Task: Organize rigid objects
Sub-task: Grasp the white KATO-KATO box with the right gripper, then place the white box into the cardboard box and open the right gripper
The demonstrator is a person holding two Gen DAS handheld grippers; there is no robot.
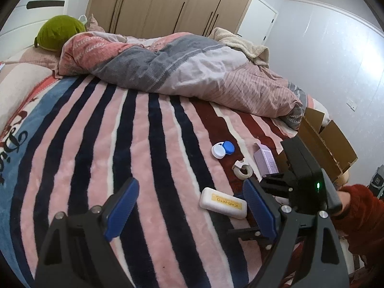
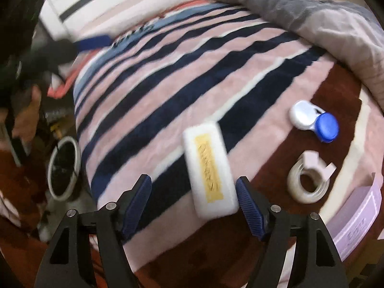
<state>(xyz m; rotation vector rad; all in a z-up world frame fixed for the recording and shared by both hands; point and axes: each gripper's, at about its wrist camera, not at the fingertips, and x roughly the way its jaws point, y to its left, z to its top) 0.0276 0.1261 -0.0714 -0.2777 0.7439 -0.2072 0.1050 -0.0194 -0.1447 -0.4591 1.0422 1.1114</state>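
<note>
I see a striped blanket (image 1: 134,129) under a rumpled quilt (image 1: 182,64). A cardboard box (image 1: 328,144) at the edge is cut off, contents hidden. My left gripper (image 1: 189,206) gapes empty; my right gripper (image 2: 193,206) is wide open around the blurry white case (image 2: 208,168), perhaps touching. Tape roll (image 2: 308,182) and lens case (image 2: 314,123) lie nearby.

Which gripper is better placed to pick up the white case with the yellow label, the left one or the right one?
Probably the right gripper. Its jaws are open and the white case lies just ahead, near its right finger. The left gripper, also open, has the case off to its right side.
</note>
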